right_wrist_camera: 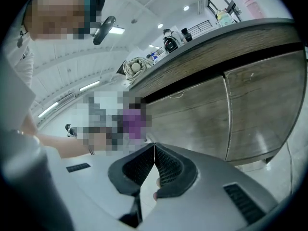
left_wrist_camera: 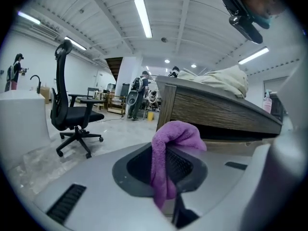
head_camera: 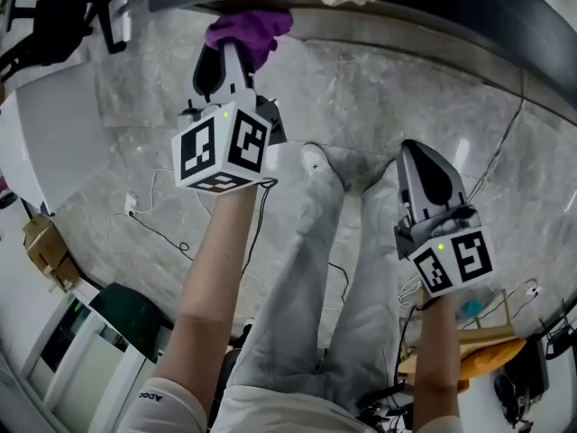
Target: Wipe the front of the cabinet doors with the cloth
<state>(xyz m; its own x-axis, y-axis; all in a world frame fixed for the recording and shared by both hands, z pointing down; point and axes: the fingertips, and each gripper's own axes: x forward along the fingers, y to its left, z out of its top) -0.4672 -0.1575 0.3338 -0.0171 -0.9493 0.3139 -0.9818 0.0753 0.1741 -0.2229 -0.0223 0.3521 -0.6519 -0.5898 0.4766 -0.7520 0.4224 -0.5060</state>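
The left gripper's jaws clamp a purple cloth near the cabinet.

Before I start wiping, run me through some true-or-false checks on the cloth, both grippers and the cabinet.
1. The left gripper has the purple cloth clamped between its jaws. True.
2. The right gripper has its jaws wide apart. False: they are together, with nothing between them.
3. The wood-grain cabinet doors in the right gripper view are shut. True.
4. The cloth lies on the floor. False: it is bunched in the left gripper, held up near the counter's edge.
5. A black office chair stands on the floor in the left gripper view. True.
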